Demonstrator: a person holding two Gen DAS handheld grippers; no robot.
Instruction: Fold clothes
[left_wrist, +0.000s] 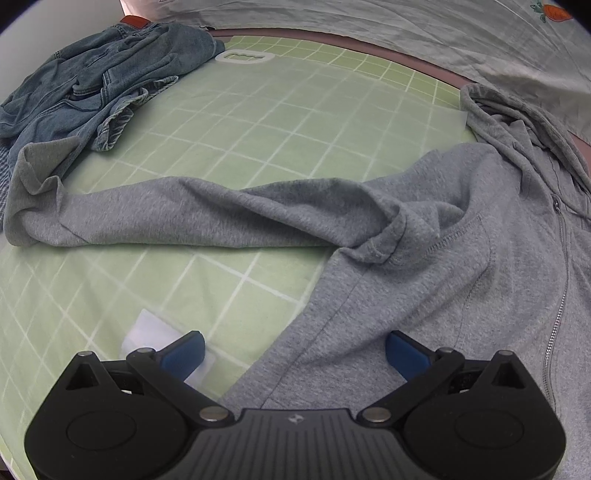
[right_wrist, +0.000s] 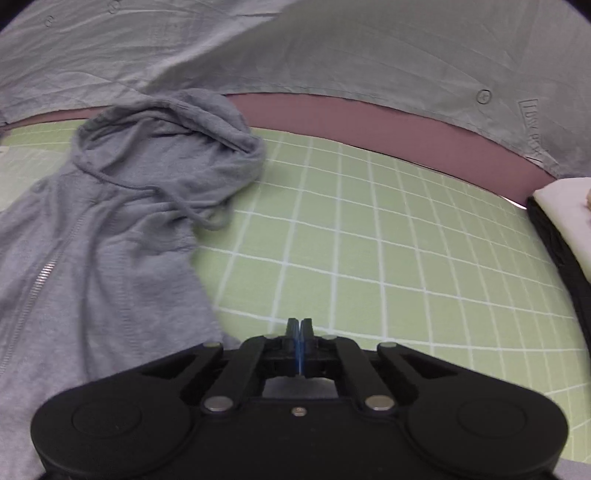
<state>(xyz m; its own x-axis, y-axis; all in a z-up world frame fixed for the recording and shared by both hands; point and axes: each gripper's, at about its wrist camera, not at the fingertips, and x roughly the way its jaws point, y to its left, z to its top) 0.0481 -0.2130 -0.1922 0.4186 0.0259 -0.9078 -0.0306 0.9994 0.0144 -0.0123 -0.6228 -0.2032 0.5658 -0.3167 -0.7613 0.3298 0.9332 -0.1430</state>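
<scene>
Green gridded mat (left_wrist: 229, 122) covers the work surface. Your left gripper (left_wrist: 295, 354) has its jaws spread wide, hovering over the hem edge of the grey zip hoodie (left_wrist: 424, 258). Your right gripper (right_wrist: 299, 326) has blue pads pressed together, nothing visible between them, just beside the hoodie's right edge. One sleeve (left_wrist: 166, 210) stretches left toward crumpled jeans (left_wrist: 99, 77). Hood (right_wrist: 173, 147) lies bunched at the far side, near grey sheet (right_wrist: 332, 48).

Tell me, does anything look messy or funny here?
Yes. The gray hoodie isn't laid flat: one sleeve trails off sideways across the green grid mat, rumpled, and its hood is scrunched up. The jeans sit in a crumpled heap at the mat's far corner.
</scene>
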